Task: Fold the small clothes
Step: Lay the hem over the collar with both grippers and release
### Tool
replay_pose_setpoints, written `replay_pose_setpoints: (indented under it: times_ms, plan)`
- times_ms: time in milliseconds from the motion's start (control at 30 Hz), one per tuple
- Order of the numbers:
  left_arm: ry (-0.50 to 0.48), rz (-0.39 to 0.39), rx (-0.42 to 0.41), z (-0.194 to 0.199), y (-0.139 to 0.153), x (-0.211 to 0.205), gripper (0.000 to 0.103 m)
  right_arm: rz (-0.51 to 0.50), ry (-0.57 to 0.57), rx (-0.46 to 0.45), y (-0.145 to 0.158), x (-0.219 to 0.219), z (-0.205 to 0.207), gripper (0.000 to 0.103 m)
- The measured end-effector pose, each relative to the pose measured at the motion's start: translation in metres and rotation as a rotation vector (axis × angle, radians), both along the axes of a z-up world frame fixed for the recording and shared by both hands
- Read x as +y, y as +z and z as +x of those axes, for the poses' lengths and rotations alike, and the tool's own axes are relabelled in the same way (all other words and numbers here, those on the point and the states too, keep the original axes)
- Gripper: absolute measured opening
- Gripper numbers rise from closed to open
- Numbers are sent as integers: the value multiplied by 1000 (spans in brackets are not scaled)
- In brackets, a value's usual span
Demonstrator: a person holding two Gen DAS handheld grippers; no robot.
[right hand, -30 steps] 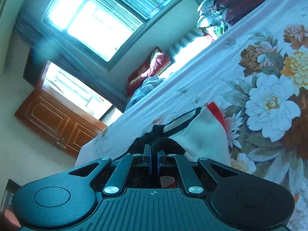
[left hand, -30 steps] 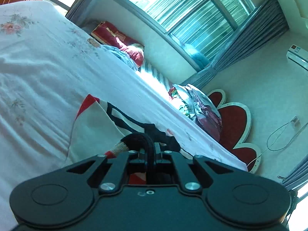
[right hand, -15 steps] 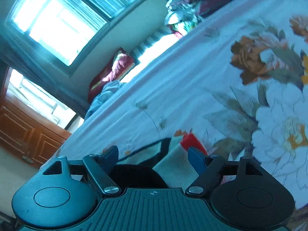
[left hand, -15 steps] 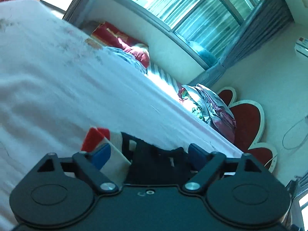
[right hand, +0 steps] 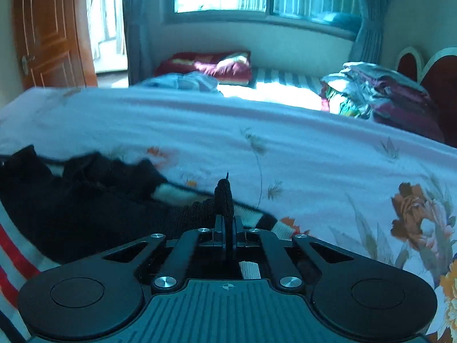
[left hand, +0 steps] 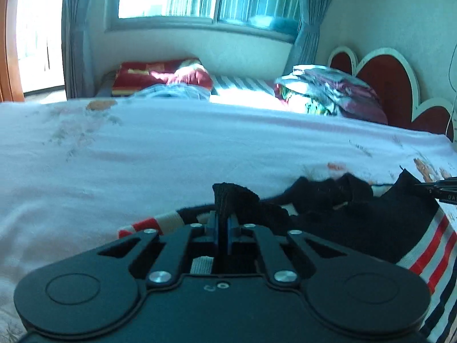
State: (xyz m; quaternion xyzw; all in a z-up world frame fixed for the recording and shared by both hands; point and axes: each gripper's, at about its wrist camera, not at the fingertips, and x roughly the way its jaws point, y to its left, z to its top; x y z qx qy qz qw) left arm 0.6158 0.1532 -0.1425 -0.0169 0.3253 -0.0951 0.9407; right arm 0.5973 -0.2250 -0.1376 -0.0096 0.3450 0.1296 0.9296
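Observation:
A small knit garment (left hand: 357,223), black with white, red and navy stripes, lies rumpled on the floral bedsheet (left hand: 171,148). My left gripper (left hand: 222,224) is shut on an upright fold of its black edge, near the garment's left end. In the right wrist view the same garment (right hand: 71,205) spreads to the left. My right gripper (right hand: 227,225) is shut on another black fold at its right end. The right gripper's tip (left hand: 440,190) shows at the far right edge of the left wrist view.
A pile of folded bedding (right hand: 380,94) sits by the red heart-shaped headboard (left hand: 391,85). A red blanket (left hand: 160,74) and blue clothes (right hand: 182,81) lie under the window. A wooden door (right hand: 54,28) stands at the left. Open sheet stretches beyond the garment.
Both grippers let go of the garment, opened wide, rolled level and moved lower, then closed again on black folds. The garment now lies flatter and spread between them.

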Motion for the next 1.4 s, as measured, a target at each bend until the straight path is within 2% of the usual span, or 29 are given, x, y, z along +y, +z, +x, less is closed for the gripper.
replay_pose_setpoints:
  times_ms: [67, 100, 133, 167, 200, 333, 367, 400, 433, 467, 500, 567, 633, 733, 767, 800, 867, 933, 1000, 1033, 1100, 1167, 1267, 1400]
  plan:
    - [52, 66, -11, 6, -1, -3, 4, -5, -33, -56, -1, -2, 1, 3]
    - [74, 84, 18, 11, -9, -1, 4, -33, -50, -41, -8, -2, 6, 3]
    - [85, 71, 83, 22, -20, 1, 5, -60, -59, 15, -21, -2, 14, 3]
    - [90, 61, 89, 25, -25, 3, 5, -73, -62, 84, -38, -2, 22, 3]
    - [91, 68, 86, 26, -24, 2, 5, -64, -63, 58, -39, -5, 18, 3]
    - [64, 161, 73, 21, -21, -11, 6, -85, -82, 48, -36, -1, 14, 5]
    - [65, 166, 78, 22, -20, -10, 15, -77, -97, 45, -32, -1, 12, 13]
    - [81, 169, 80, 22, -15, -9, 40, -73, -117, 18, -23, 0, 10, 44]
    - [102, 164, 58, 17, -7, -8, 55, -73, -132, -24, -17, 1, 4, 68]
    - [120, 153, -12, 7, 3, -9, 67, -70, -140, -71, -6, 7, -4, 69]
    - [122, 147, -64, 0, 12, -15, 67, -54, -121, -75, 0, 12, -7, 69]
    - [62, 111, -59, -1, 23, -37, 61, 7, -29, -40, 9, 36, -4, 67]
    - [-45, 66, -22, 1, 20, -70, 60, 11, 71, 16, 5, 68, 1, 37]
    - [-153, 75, 68, 6, -2, -112, 63, -12, 145, 61, -8, 107, 3, 37]
    - [-163, 93, 91, 7, -10, -118, 68, -23, 152, 46, -11, 113, 1, 37]
    - [-161, 120, 105, 6, -17, -119, 69, -37, 162, 38, -13, 115, 0, 37]
    - [-107, 155, 70, -1, -20, -97, 69, -91, 171, 44, -17, 103, -2, 42]
    - [-10, 184, 74, -7, -23, -59, 69, -171, 45, 46, -20, 67, -2, 43]
    - [-13, 157, 81, -12, -25, -30, 69, -135, -47, 83, -23, 20, -5, 44]
    - [-42, 155, 83, -13, -23, -25, 69, -141, -55, 94, -23, 11, -6, 52]
    - [-45, 172, 87, -10, -17, -30, 66, -121, -66, 102, -17, 10, -7, 52]
    - [-39, 160, 65, -15, -5, -42, 65, -109, -83, 61, -3, 19, -15, 52]
    - [-92, 126, 39, -29, 5, -71, 71, -31, 13, 46, 13, 47, -34, 52]
    - [-160, 114, 82, -43, -8, -113, 71, -57, 143, 51, 6, 97, -51, 52]
